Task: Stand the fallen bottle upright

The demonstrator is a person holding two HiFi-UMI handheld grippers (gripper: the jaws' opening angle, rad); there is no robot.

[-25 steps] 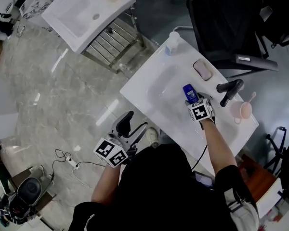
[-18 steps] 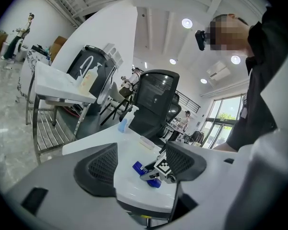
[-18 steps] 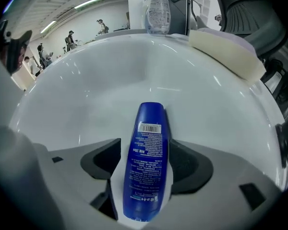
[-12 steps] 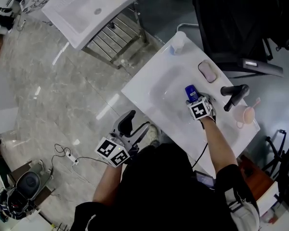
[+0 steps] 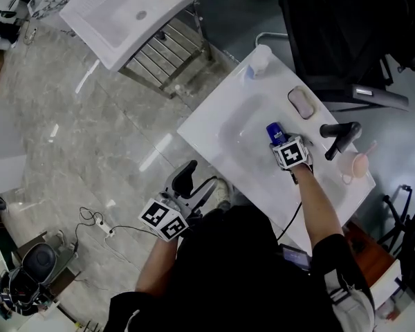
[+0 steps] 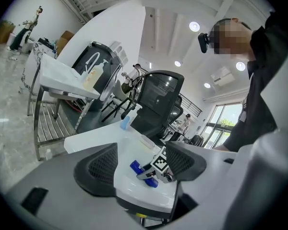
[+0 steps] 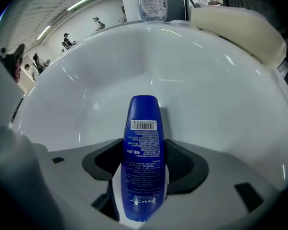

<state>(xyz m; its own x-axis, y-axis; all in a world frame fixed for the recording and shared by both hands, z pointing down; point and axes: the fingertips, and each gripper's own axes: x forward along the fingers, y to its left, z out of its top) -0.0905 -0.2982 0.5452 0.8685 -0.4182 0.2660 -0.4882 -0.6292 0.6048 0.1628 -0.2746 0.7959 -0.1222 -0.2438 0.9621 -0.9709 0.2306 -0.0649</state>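
Lying in the white basin (image 5: 214,126) in the head view, the blue bottle (image 5: 274,131) is pointing its long axis away from the person, toward the basin's far rim; the right gripper (image 5: 283,144) is gripping its near end, with the right arm stretching straight out over the counter; the left gripper (image 5: 183,185) is hanging low beside the person's body, well apart from the basin, over the floor; a black faucet (image 5: 340,135) and a pink cup (image 5: 353,163) are standing just right of the right gripper, a soap bar (image 5: 301,102) is resting beyond it, and a pump bottle (image 5: 261,59) is standing at the far corner.

In the left gripper view, the left gripper (image 6: 140,174) is holding its jaws wide apart with nothing between them; beyond the gap the blue bottle (image 6: 137,166) is lying roughly level in the basin (image 6: 101,140), with the right gripper (image 6: 151,172) holding it.

In the right gripper view, the right gripper (image 7: 143,176) is pressing both jaws against the sides of the blue bottle (image 7: 143,147); the bottle is running straight out along the jaws, its rounded end pointing into the basin (image 7: 86,80) and its barcode label facing up; the pump bottle (image 7: 152,1) is standing at the far rim, and the soap bar (image 7: 240,28) is lying at the right.
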